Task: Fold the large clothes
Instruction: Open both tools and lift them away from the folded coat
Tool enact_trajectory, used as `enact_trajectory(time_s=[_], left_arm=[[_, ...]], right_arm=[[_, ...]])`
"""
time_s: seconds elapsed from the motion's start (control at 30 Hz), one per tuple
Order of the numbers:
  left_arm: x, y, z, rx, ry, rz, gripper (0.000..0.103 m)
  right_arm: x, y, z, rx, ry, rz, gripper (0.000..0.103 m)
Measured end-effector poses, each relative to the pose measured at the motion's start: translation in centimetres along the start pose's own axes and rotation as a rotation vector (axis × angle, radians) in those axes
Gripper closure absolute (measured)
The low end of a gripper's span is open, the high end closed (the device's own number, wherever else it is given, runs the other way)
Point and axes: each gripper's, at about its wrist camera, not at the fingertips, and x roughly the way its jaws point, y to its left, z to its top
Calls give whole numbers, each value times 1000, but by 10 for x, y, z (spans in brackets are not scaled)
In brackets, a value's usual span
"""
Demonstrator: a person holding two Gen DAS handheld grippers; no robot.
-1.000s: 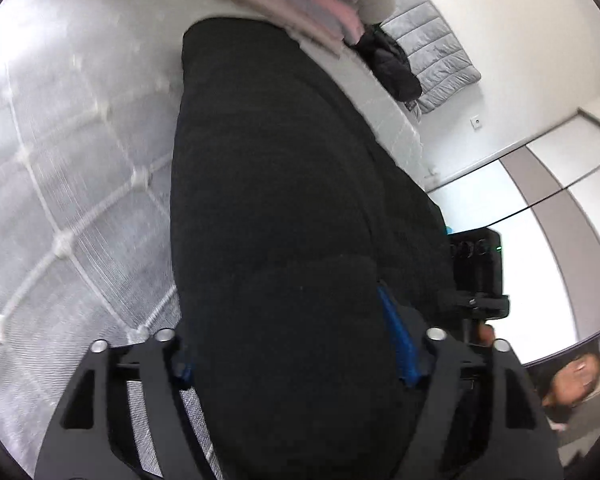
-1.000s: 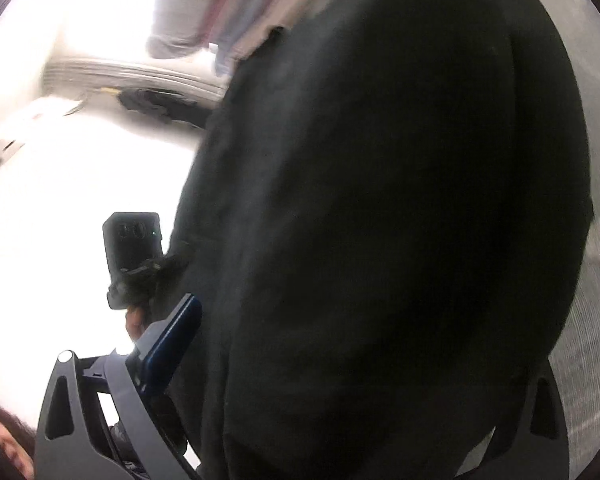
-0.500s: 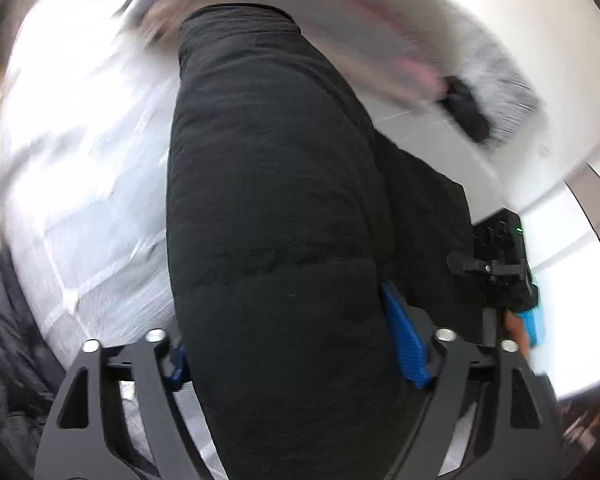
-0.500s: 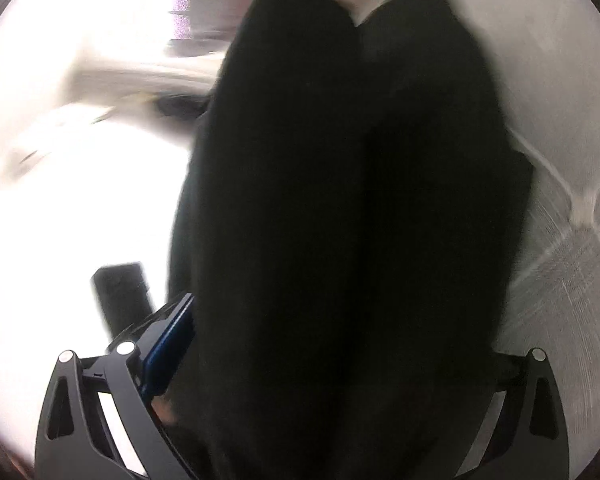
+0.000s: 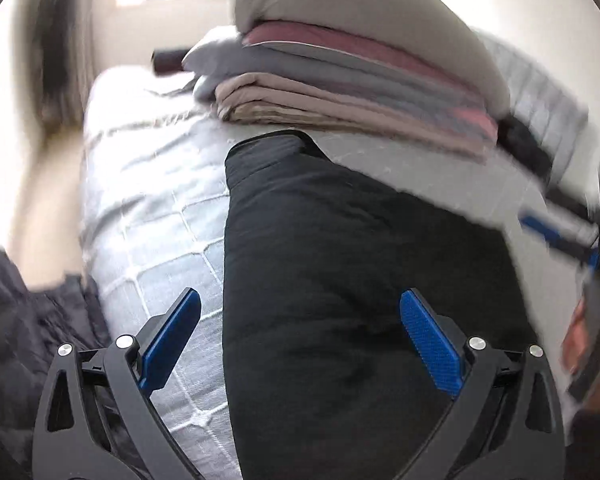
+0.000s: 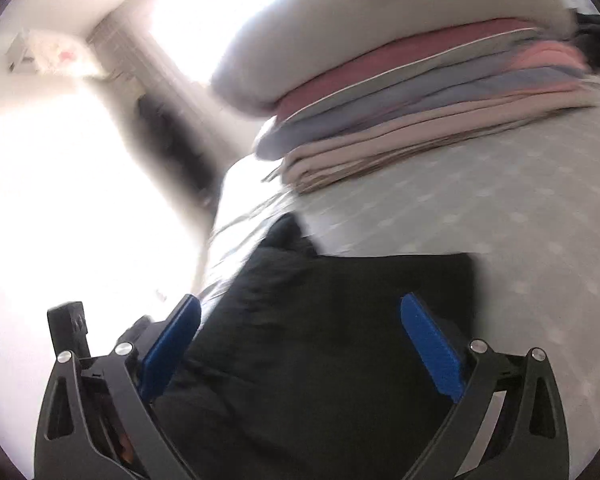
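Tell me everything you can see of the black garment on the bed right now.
The black garment is thick, soft, matte fabric, folded into a long padded slab with a squared far end. It lies flat on the white quilted bedspread, its far end close to the stack of folded linens. Both claws, left and right, stand open over its near end, blue pads clear of it.

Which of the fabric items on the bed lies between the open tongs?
The folded black garment, flat on the quilted grey bedspread. The pink, grey and beige folded stack sits farther back, under a pillow.
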Motion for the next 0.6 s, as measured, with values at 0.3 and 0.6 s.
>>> enact_trajectory(time_s=[0.3,0.6], left_arm=[[18,-38,-12,97,50,14,7],[5,-47,-31,142,-3,69,7]], right_arm=[[73,-30,-47,24,174,-104,7],[15,7,-80,-38,89,-98,7]])
